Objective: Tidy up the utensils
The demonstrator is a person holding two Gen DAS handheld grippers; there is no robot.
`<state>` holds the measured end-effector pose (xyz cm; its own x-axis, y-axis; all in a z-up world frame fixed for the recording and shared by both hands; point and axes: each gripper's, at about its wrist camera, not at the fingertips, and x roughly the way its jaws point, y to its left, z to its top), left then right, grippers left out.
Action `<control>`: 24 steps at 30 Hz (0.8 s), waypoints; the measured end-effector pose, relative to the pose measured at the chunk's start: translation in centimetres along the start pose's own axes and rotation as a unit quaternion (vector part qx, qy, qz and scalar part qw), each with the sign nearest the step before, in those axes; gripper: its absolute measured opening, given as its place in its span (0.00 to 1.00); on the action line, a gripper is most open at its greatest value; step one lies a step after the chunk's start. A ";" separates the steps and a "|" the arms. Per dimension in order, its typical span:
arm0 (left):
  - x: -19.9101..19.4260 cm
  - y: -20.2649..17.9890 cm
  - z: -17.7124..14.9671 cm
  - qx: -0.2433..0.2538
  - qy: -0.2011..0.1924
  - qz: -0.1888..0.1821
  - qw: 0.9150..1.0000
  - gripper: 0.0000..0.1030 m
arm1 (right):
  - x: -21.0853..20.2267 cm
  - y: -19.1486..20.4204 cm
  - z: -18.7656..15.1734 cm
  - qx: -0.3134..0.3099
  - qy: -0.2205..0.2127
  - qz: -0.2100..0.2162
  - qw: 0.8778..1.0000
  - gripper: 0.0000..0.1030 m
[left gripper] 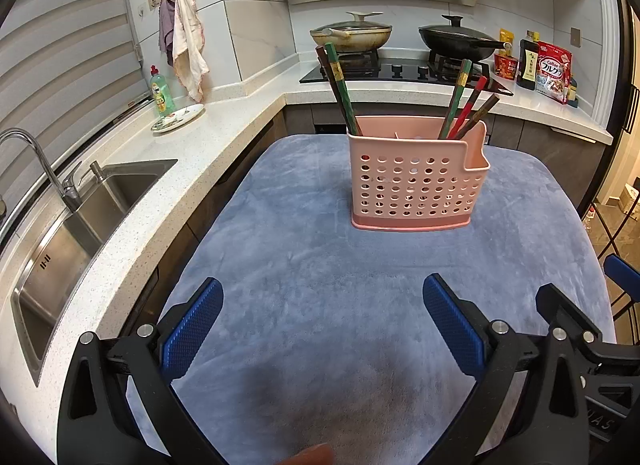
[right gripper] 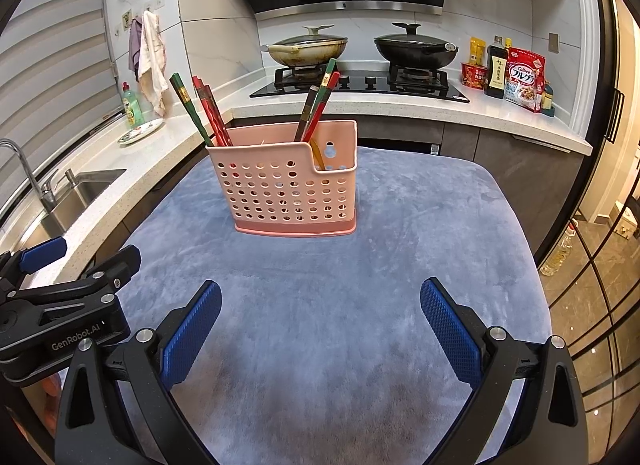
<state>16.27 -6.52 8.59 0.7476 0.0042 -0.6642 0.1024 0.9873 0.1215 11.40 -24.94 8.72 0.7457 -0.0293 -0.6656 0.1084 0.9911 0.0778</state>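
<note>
A pink perforated utensil holder point(left gripper: 416, 181) stands upright on a blue-grey fleece mat point(left gripper: 320, 265); it also shows in the right wrist view point(right gripper: 288, 185). Several red, green and brown chopsticks point(left gripper: 340, 89) lean in its left end, and more chopsticks point(left gripper: 464, 105) lean in its right end. They show in the right wrist view too, one bunch point(right gripper: 204, 113) left and another point(right gripper: 318, 105) right. My left gripper point(left gripper: 322, 307) is open and empty, well short of the holder. My right gripper point(right gripper: 320, 309) is open and empty, beside the left one point(right gripper: 60, 305).
A white counter with a steel sink point(left gripper: 72, 233) and tap runs along the left. A plate point(left gripper: 178, 117) and a soap bottle point(left gripper: 161, 93) stand behind it. A hob with two lidded pans point(left gripper: 456, 39) and food packets point(left gripper: 552, 71) lies beyond the mat.
</note>
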 end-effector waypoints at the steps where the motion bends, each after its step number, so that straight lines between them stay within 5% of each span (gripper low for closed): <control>1: 0.1 0.0 0.0 0.000 0.001 0.000 1.000 0.93 | 0.0 0.0 0.0 0.000 0.000 0.000 1.000 0.93; 24: 1.3 -0.2 0.5 -0.005 0.003 0.007 1.000 0.93 | 1.6 -0.6 0.4 0.007 0.006 -0.003 1.000 0.93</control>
<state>17.49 -6.81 8.05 0.7444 0.0190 -0.6675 0.0859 0.9886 0.1240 12.79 -25.66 7.92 0.7368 -0.0325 -0.6754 0.1218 0.9889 0.0853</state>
